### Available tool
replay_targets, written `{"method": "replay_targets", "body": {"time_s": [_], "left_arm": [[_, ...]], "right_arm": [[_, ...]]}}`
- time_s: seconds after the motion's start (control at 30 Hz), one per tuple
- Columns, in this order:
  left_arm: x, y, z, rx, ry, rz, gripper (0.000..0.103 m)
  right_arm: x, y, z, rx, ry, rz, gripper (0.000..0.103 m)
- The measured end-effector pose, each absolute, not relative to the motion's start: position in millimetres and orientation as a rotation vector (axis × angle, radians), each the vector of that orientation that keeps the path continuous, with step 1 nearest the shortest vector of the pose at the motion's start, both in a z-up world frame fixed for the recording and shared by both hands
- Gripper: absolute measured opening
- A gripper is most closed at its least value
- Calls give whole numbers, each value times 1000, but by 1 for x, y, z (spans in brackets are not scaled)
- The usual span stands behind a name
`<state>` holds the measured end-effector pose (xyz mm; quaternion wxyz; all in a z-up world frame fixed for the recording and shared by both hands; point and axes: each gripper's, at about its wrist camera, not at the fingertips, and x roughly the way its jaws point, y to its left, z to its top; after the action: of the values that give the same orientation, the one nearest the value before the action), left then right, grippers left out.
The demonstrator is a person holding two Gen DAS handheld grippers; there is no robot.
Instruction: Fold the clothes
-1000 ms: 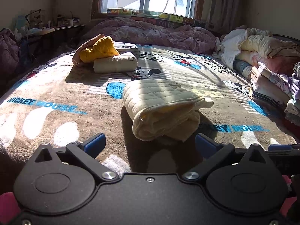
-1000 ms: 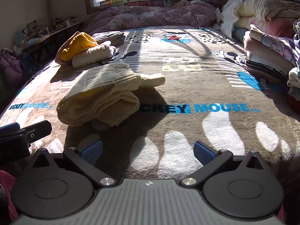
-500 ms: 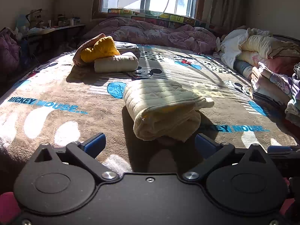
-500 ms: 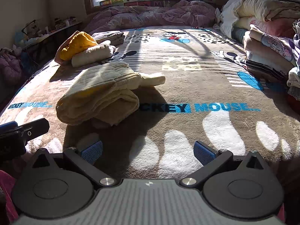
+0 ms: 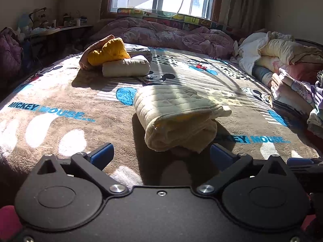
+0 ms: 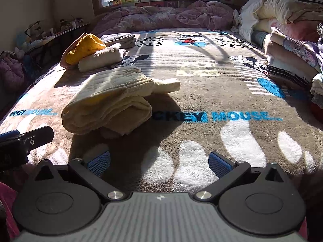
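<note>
Closest, the left gripper (image 5: 160,154) and the right gripper (image 6: 159,162) both hang low over the blanket (image 6: 201,92) with their blue pads spread wide and nothing in them. They seem to wait there because the fold looks done. Just ahead lies the cream garment (image 5: 177,117), folded into a thick bundle, one end poking out to the right. Farther back on the left sits a small pile of folded clothes (image 5: 119,62), probably the finished ones. Along the right edge is a messy heap of clothes (image 5: 288,76), likely waiting their turn.
</note>
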<state>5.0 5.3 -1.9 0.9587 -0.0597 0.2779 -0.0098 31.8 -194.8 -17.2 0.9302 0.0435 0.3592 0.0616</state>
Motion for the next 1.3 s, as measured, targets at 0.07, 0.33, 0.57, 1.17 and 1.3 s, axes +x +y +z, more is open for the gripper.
{"method": "replay_targets", "body": {"time_s": [0.07,0.33,0.57,1.17,1.3], "left_arm": [[5,6,-2,-119,562,-19,103],[5,6,-3,-119,562,-20,103],[6,6,-4,-121,562,-13,103],[32,4,-35,-144,572,-4,103],[41,4,-40,-152,522,-1,103]], "right_arm": [[32,-195,-17,88,736,124,102],[33,-195,-17,80,733,123,102],[33,-194,-19,81,735,124,102],[59,-207,-48,132,778,181,102],[74,-234,-63,260,776,206,102]]}}
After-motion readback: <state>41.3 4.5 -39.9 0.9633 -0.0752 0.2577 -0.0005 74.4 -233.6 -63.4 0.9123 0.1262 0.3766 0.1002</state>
